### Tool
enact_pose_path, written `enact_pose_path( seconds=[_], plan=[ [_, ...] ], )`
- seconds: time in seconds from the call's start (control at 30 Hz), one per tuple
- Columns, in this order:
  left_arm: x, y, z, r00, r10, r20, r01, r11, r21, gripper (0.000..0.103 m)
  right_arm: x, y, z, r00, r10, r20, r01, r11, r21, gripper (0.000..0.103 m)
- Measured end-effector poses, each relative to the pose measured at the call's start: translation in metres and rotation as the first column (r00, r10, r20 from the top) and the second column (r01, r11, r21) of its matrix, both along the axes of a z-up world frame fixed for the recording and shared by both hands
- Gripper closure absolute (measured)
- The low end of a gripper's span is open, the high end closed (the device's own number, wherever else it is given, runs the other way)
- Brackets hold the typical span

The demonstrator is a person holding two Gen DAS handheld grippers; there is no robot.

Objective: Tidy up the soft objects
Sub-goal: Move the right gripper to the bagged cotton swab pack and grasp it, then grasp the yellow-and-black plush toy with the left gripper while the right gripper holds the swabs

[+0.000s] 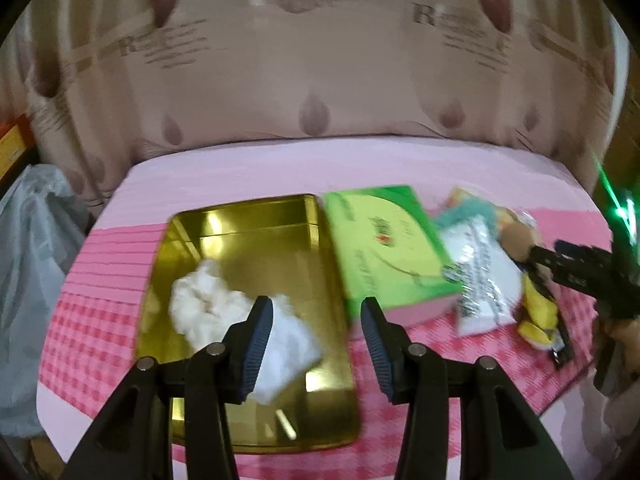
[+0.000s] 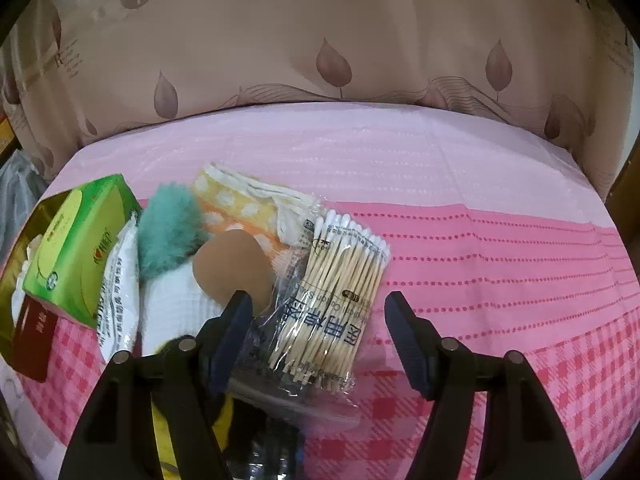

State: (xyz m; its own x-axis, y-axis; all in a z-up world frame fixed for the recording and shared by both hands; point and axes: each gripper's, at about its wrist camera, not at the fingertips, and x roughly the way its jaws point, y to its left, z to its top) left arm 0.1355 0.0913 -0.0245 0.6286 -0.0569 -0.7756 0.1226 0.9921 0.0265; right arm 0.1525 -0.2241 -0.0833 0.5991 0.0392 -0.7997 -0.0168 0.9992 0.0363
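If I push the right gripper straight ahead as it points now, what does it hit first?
Most likely the bag of cotton swabs, lying between the open right gripper's fingers. Depth is unclear, so it might pass just above it.

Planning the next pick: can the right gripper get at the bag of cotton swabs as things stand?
Probably yes: the right gripper is open, and the bag of cotton swabs lies on top of the pile between its fingers, nothing covering it.

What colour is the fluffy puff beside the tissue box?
Teal green; the fluffy puff shows best in the right wrist view.
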Motion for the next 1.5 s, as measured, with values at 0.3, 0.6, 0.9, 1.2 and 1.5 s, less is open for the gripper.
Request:
enact_pose_path(
  seconds=[0.3,0.6,0.9,1.2,1.5],
  plan=[
    [-0.007,-0.058,-0.007,0.993,-0.117,-0.032,0.117,0.993,0.013,0.056,-0.006,-0.011,-0.014,1.0,-0.002,-0.008,0.002,0.999,0.033,0.049],
    [-0.013,-0.108,-0.014,0.977,-0.2,-0.075,0.201,0.98,0.011,0.056,0.006,-0.024,-0.022,1.0,-0.021,0.0,0.021,0.999,0.047,0.051],
    [-0.014,-0.139,-0.022,0.965,-0.24,-0.108,0.243,0.97,0.019,0.056,0.01,-0.034,-0.027,1.0,-0.02,0.007,0.02,1.0,0.019,0.067],
    [-0.013,-0.161,-0.028,0.944,-0.296,-0.147,0.295,0.955,-0.029,0.056,-0.021,-0.043,-0.028,0.999,-0.028,0.022,0.028,1.0,-0.005,0.073],
    [-0.011,-0.2,-0.047,0.903,-0.378,-0.204,0.372,0.926,-0.069,0.056,-0.035,-0.056,-0.028,0.999,-0.041,0.028,0.041,0.999,0.028,0.073]
  ],
)
